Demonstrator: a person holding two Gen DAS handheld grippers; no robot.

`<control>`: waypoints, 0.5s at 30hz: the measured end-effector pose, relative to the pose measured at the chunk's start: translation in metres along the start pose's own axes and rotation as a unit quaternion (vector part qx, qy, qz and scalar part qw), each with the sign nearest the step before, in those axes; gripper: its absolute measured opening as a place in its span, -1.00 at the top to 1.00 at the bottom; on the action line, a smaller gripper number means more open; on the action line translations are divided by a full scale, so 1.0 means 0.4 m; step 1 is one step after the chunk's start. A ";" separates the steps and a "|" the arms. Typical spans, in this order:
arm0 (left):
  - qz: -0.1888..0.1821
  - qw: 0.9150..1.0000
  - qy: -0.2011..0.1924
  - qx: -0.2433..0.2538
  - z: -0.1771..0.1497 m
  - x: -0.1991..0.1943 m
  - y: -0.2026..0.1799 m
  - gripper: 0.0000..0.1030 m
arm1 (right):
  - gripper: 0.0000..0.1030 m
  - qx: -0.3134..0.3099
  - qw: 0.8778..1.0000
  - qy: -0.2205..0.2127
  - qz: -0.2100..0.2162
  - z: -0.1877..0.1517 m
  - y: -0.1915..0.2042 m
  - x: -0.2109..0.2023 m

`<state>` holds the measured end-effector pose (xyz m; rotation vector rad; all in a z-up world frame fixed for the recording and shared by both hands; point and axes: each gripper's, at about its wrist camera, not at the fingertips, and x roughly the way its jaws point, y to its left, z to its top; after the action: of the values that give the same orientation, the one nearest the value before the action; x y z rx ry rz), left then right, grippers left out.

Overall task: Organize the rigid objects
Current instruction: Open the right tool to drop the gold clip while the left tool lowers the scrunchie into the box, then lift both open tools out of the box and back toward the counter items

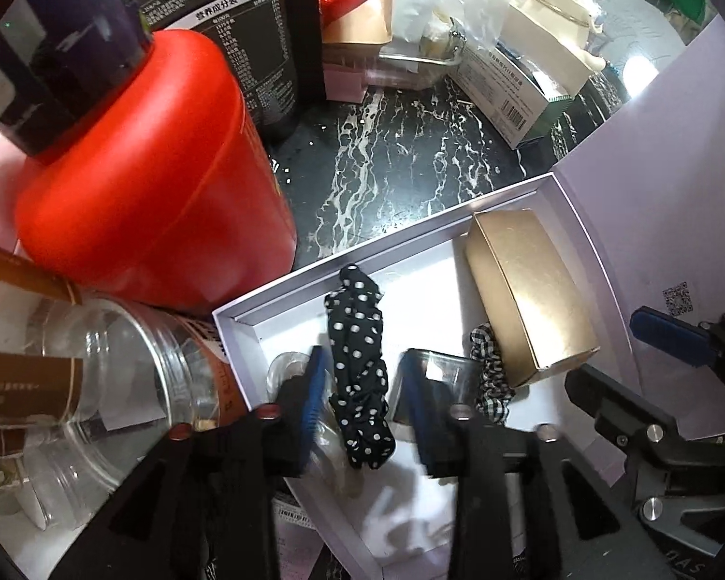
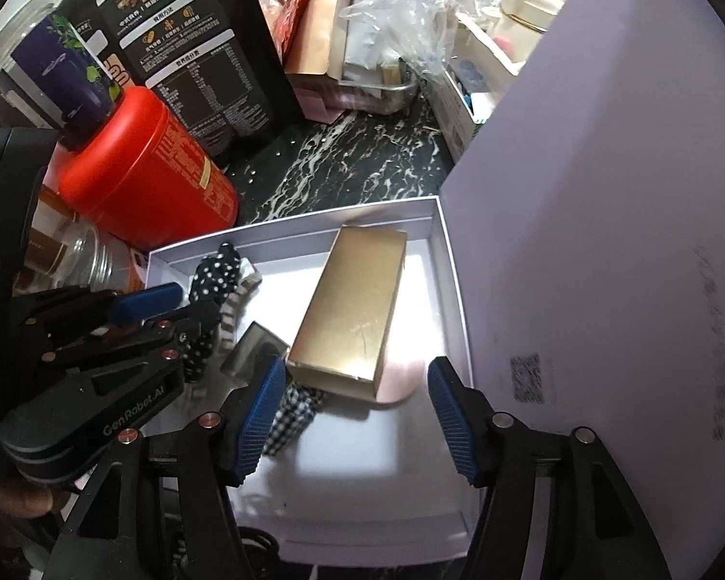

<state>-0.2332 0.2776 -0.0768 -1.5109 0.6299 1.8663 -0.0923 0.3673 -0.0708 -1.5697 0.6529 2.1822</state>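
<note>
Two claws: both spread, nothing pinched; left claw, right claw.
Gold box: lies in white tray, just ahead of right claw.
Long axis: slanted, running away from right claw.
Nearer: right claw is judged better placed.

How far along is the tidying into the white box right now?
Already in the white box: the gold carton, polka-dot scrunchie and checkered scrunchie. In hand: nothing; the left hand-held gripper is open around the polka-dot scrunchie, the right hand-held gripper open near the carton. Left outside: red canister and clear jar.
</note>
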 end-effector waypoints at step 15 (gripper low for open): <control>-0.012 1.000 -0.011 -0.010 -0.027 -0.077 -0.007 -0.22 | -0.20 0.015 1.000 -0.015 0.003 -0.045 -0.012 -0.077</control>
<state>-0.2203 0.2660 -0.0489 -1.5025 0.5810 1.8740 -0.0664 0.3600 -0.0473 -1.5193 0.6799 2.1856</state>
